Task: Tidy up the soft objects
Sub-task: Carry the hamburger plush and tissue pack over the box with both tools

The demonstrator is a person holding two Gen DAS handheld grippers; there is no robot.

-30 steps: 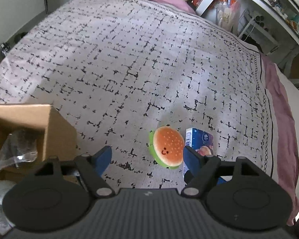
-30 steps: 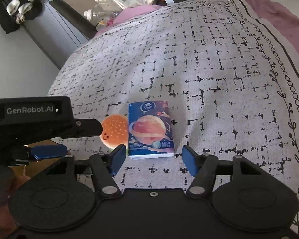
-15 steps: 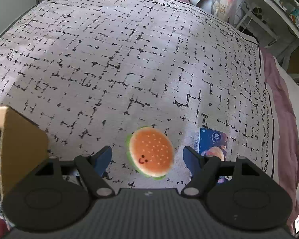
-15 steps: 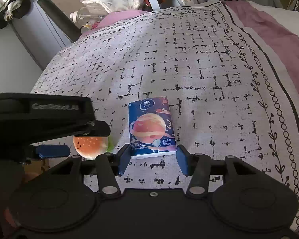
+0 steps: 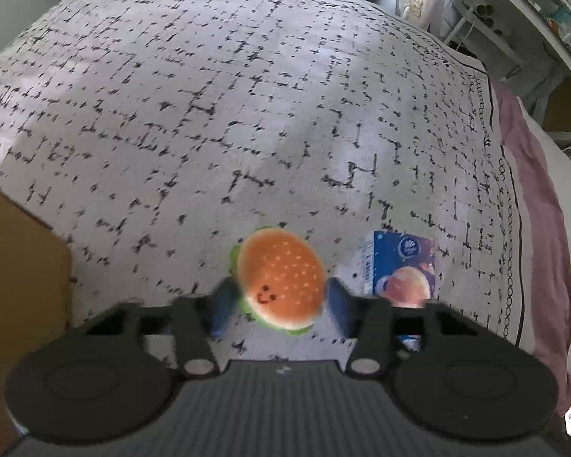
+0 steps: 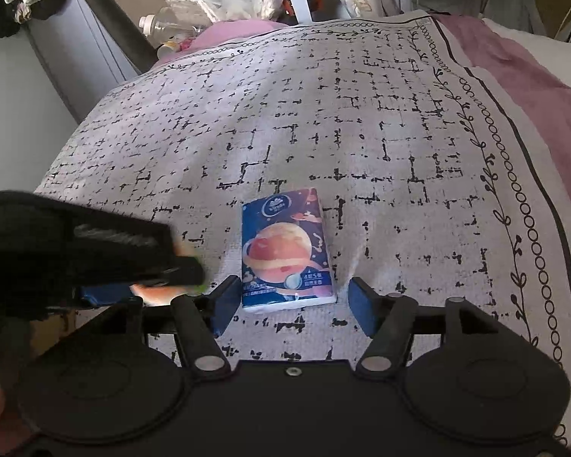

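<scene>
A plush burger toy (image 5: pixel 279 280) with an orange bun and a smiley face lies on the patterned bedspread (image 5: pixel 247 114). My left gripper (image 5: pixel 279 306) has its blue fingers close against both sides of the toy, gripping it. A blue tissue pack (image 6: pixel 285 247) with a planet print lies flat to the right of the toy; it also shows in the left wrist view (image 5: pixel 403 270). My right gripper (image 6: pixel 289 306) is open, its fingers standing either side of the pack's near end, apart from it. The left gripper's body (image 6: pixel 76 243) hides most of the toy in the right wrist view.
A cardboard box (image 5: pixel 19 285) stands at the left edge of the bed. A purple sheet (image 6: pixel 533 83) runs along the right side. Shelves and clutter (image 5: pixel 514 7) stand beyond the bed, with a bottle and bags (image 6: pixel 194 15) at its far end.
My left gripper has moved right onto the burger toy and closed around it. My right gripper has advanced toward the tissue pack and narrowed its opening somewhat.
</scene>
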